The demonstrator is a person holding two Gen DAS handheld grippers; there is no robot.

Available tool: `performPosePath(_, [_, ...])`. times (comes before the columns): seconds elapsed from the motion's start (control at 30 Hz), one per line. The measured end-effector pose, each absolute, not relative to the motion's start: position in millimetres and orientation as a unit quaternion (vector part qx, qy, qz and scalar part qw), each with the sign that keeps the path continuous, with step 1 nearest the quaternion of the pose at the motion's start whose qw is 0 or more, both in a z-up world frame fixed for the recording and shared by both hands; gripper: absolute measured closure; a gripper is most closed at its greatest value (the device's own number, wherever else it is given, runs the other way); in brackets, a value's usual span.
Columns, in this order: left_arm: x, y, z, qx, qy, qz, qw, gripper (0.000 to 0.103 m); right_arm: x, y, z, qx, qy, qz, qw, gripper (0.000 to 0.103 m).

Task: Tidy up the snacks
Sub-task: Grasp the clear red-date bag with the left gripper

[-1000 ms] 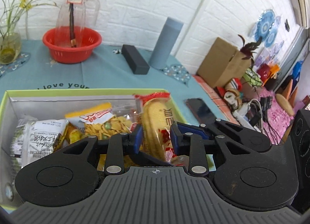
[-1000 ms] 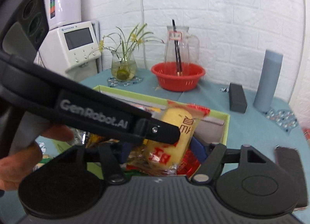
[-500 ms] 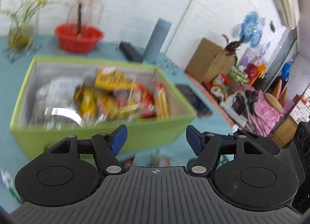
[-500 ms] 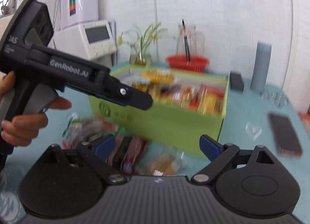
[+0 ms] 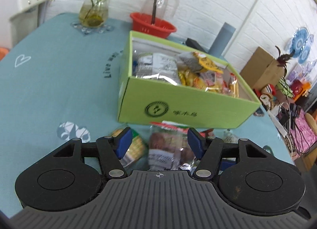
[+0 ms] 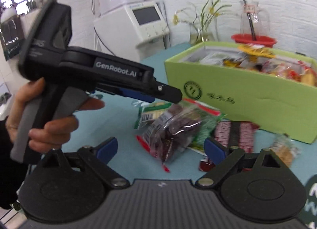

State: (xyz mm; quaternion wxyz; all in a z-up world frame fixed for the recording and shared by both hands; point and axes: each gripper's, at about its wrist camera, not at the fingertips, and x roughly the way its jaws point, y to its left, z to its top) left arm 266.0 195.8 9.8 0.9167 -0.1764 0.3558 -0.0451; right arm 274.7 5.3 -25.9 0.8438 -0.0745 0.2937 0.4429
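Both of our grippers have pulled back out of the green box [image 5: 190,108] since a second ago and now hang over the loose snacks in front of it. Our left gripper [image 5: 158,143] stands wide and empty above a clear packet of brown snacks [image 5: 168,147] lying on the counter [image 5: 49,82], with a green-edged packet [image 5: 134,145] at its 9 o'clock. Our right gripper [image 6: 160,147] is also wide, holding nothing, over the same clear packet, and a pink-and-black bar [image 6: 235,134] lies at its 2 o'clock. Beyond, at 12 o'clock, the box sits packed with snack bags [image 5: 186,70]. Behind it stand a red basket [image 5: 152,25] and a glass vase [image 5: 93,11].
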Motion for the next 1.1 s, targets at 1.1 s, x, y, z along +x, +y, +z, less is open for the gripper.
performPosePath(1.1, [173.8, 90.5, -14.4, -0.188, 0.403, -0.046, 0.894, 0.071, 189.7, -44.9, -42.1, -0.118, 0.323, 0.395, 0.852, 0.010])
